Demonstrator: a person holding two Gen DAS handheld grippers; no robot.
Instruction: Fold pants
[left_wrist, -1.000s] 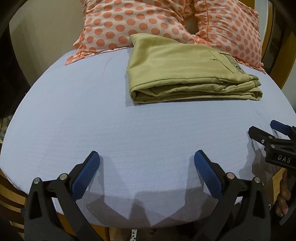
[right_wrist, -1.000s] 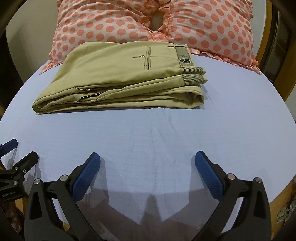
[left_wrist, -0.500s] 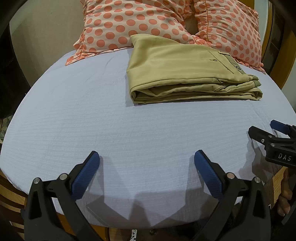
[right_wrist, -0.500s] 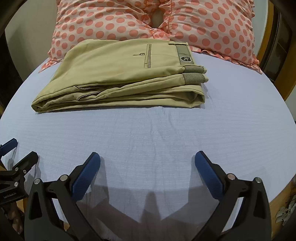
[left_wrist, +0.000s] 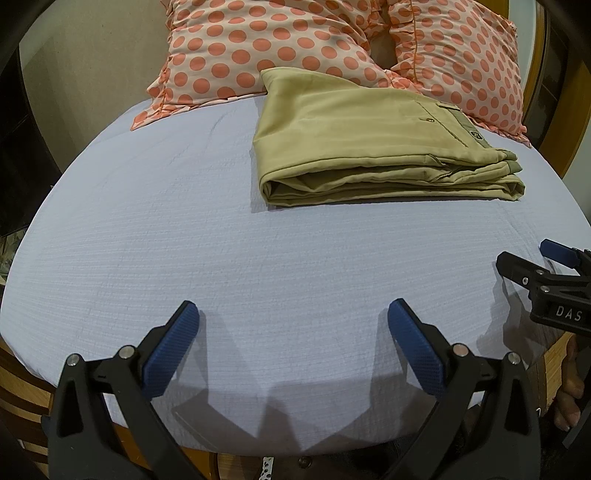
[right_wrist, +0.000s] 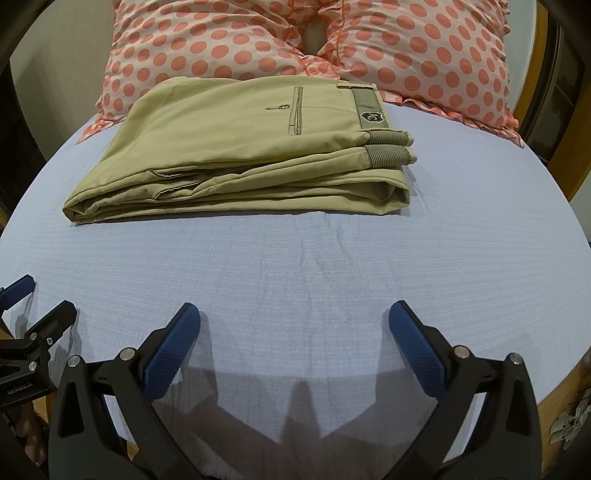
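Note:
Khaki pants (left_wrist: 369, 147) lie folded in a flat stack on the light blue bed sheet (left_wrist: 221, 240), near the pillows. In the right wrist view the pants (right_wrist: 251, 147) show their back pocket and waistband on top. My left gripper (left_wrist: 293, 332) is open and empty, low over the near edge of the bed, well short of the pants. My right gripper (right_wrist: 295, 332) is open and empty, also at the near edge. Each gripper shows at the side of the other's view: the right one (left_wrist: 535, 266) and the left one (right_wrist: 33, 302).
Two pink pillows with orange dots (right_wrist: 406, 48) lean at the head of the bed behind the pants. A wooden bed frame (left_wrist: 565, 103) runs along the right side. The bed's front edge lies just under both grippers.
Both grippers have drawn slightly closer to the bed. The pants have not moved and both grippers stay open.

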